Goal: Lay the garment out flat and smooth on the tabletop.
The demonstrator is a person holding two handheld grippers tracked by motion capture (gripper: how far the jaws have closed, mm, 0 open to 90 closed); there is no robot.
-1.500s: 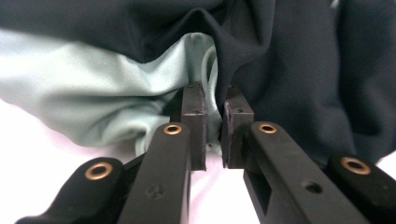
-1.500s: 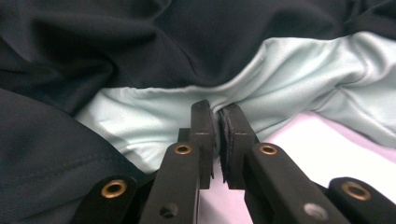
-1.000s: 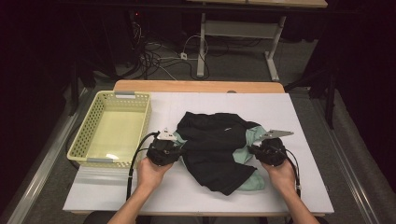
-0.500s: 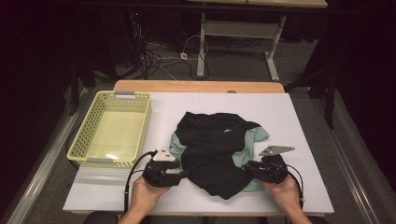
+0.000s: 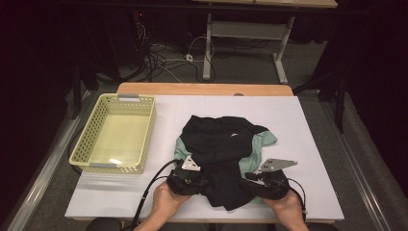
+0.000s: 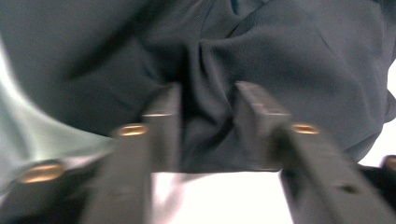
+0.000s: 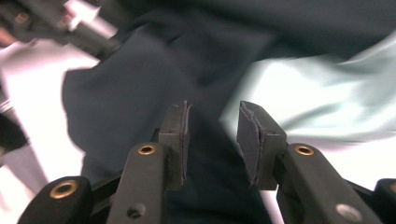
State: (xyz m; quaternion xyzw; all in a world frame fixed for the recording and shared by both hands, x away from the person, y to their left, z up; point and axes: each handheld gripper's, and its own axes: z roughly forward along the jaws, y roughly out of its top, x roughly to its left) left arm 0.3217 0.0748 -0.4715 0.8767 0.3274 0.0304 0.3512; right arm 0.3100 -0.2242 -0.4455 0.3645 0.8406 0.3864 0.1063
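A black garment (image 5: 219,142) with a pale green lining (image 5: 263,140) lies crumpled on the white table (image 5: 308,120). My left gripper (image 5: 206,180) is at its near left edge. In the left gripper view its jaws (image 6: 208,95) stand apart over a raised fold of the dark cloth (image 6: 280,56); they have just been closing, and the blurred pads (image 6: 168,107) do not clearly press it. My right gripper (image 5: 248,179) is at the near right edge. Its jaws (image 7: 214,112) have just been opening, with black cloth (image 7: 140,79) and pale green cloth (image 7: 317,88) lying loose beneath them.
A yellow perforated basket (image 5: 89,142) stands on the left of the table. A wooden strip (image 5: 202,89) runs along the far edge. Cables and desk legs sit on the floor beyond. The left gripper (image 7: 70,23) appears at the top left of the right gripper view.
Both hands have drawn back toward the table's front edge. The near part of the garment now lies bunched between the two grippers.
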